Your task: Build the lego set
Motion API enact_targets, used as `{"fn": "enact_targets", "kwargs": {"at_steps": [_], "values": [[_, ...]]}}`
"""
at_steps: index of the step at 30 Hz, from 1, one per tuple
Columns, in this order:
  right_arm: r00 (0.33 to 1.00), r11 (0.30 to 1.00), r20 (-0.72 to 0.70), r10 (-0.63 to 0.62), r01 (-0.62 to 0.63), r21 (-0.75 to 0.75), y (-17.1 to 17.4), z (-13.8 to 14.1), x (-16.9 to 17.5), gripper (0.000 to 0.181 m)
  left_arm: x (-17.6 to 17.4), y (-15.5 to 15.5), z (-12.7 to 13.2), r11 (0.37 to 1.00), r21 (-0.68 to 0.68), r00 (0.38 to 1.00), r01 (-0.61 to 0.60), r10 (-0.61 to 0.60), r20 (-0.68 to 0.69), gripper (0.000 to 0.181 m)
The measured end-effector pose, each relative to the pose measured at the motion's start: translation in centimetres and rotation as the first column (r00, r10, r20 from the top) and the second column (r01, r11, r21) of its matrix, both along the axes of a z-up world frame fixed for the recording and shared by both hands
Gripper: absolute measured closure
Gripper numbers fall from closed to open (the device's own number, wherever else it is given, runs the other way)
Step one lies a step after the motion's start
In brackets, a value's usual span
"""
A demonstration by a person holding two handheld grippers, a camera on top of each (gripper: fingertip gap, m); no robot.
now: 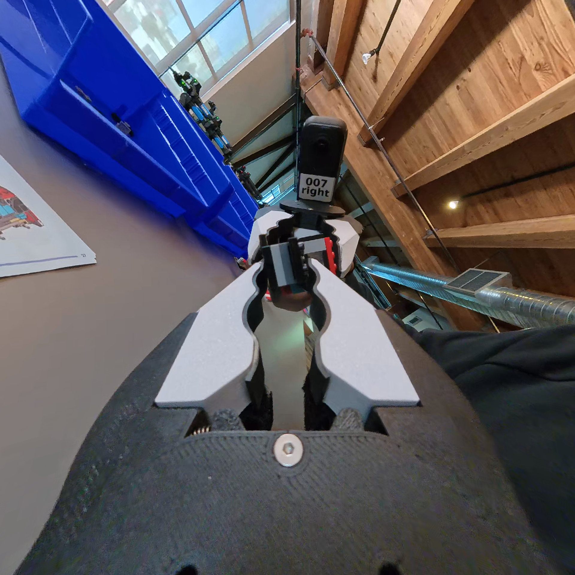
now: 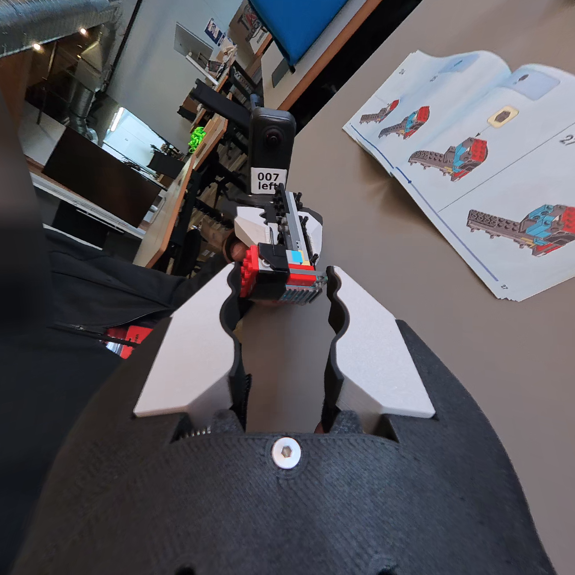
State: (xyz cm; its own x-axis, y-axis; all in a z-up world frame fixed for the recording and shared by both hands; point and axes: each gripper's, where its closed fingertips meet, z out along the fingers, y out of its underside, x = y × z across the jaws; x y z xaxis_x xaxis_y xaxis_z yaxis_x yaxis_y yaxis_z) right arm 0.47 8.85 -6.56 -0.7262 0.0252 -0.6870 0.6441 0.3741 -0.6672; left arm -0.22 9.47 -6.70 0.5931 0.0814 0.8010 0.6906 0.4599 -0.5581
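The lego model [image 2: 273, 277] has a red and black head with blue and yellow bits and a long grey and black studded tail. It is held in the air between the two grippers, which face each other. My left gripper [image 1: 286, 270] is shut on the grey tail [image 1: 280, 264]; it also shows in the right wrist view [image 2: 280, 224]. My right gripper [image 2: 281, 273] is open, its fingers straddling the red head with a small gap on the right side. It shows in the left wrist view [image 1: 303, 245], its camera above it.
An open instruction booklet [image 2: 466, 174] lies on the brown table [image 2: 404, 342]; its corner shows in the left wrist view [image 1: 31, 233]. Blue plastic bins [image 1: 124, 109] stand at the table's far side. A dark sleeve [image 1: 497, 389] is close on the right.
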Motion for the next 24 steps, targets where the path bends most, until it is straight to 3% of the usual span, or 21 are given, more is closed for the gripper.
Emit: {"fn": "enact_targets", "kwargs": {"at_steps": [24], "values": [[0.996,0.999,-0.092,-0.018,0.015,-0.034,-0.8,1.6,0.9,0.128,1.0,-0.3,1.7,1.0,0.02,0.991,0.0,0.003,-0.13,0.157]]}}
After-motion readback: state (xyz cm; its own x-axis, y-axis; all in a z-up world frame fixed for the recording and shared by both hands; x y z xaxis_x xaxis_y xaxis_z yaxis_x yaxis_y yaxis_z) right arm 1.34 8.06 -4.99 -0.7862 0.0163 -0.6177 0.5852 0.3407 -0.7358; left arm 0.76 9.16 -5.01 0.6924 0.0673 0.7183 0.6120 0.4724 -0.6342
